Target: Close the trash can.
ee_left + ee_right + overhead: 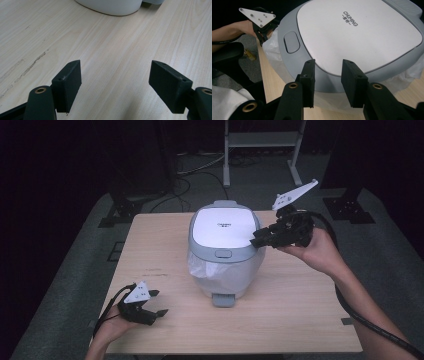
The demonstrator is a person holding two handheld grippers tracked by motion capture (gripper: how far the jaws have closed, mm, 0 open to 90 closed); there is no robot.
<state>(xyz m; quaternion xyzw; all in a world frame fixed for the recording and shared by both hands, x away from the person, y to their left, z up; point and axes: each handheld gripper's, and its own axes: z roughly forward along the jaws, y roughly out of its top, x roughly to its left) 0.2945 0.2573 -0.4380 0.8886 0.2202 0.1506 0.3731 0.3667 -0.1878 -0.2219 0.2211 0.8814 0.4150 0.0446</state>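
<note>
Looking down from the high view, I see the waste bin standing near the middle of the wooden table, and my right gripper is at the bin's right side, with its tips at the edge of the closed lid. In the right gripper view the two black jaws stand partly apart with nothing between them, and the grey rim of the lid lies just beyond them; I cannot tell if a tip touches the rim. A white bag liner comes out under the lid and hangs over the bin's body (it looks thin and wrinkled), and a grey pedal sticks out at the foot of the bin toward me. My left gripper is well apart from the bin, low over the near left corner of the table, and its jaws are wide apart over bare wood, as the left gripper view shows. The table is light wood with fine grain and some faint dark marks near the left side. Around it the floor is grey, the room behind is very dark, and a white metal frame stands at the back with cables on the floor near it. Counting now: one bin, one lid, one liner, one pedal, one table, two grippers.
</note>
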